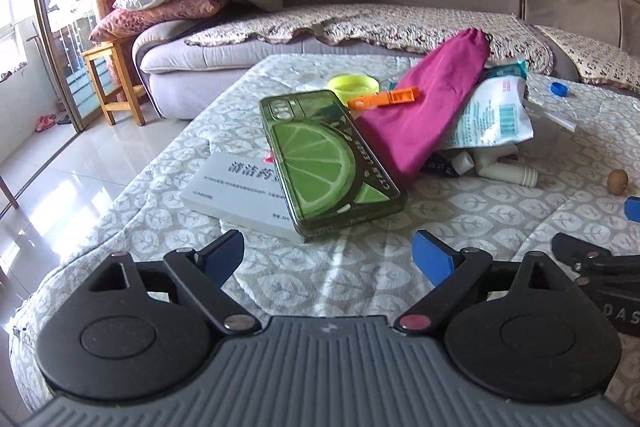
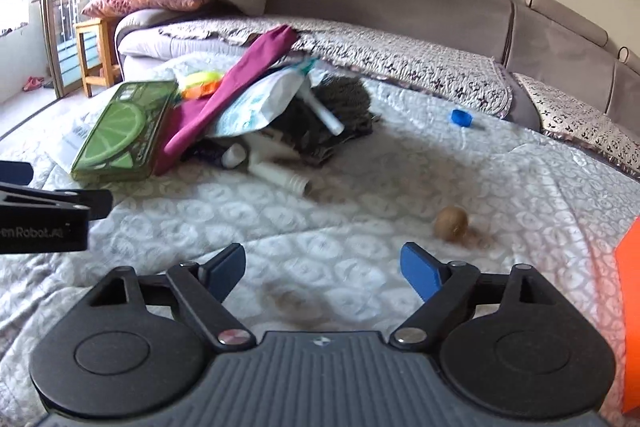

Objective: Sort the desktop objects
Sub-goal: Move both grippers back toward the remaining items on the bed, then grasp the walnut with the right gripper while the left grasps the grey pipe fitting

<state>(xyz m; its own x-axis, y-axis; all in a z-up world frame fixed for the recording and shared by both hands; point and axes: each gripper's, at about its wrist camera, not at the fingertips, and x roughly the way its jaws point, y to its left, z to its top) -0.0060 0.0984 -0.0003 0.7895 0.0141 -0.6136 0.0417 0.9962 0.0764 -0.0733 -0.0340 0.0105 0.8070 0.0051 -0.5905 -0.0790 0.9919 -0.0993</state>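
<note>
The left tongs (image 1: pixel 328 254) are held wide open and empty above the quilt-covered counter (image 1: pixel 460 223), with a lime-slice phone case (image 1: pixel 325 163) lying at 12 o'clock, propped partly on a white printed box (image 1: pixel 236 191). A magenta fabric pouch (image 1: pixel 430 107) is draped at 1 o'clock over a white plastic packet (image 1: pixel 494 115), and an orange clip (image 1: pixel 384 98) is laid against it beside a yellow-green lid (image 1: pixel 352 85). The right tongs (image 2: pixel 323 269) are likewise spread wide with nothing gripped; a small brown nut-like object (image 2: pixel 452 223) is seen at 1 o'clock, a white bottle (image 2: pixel 280 177) at 11 o'clock, and a blue cap (image 2: pixel 461 117) farther off.
</note>
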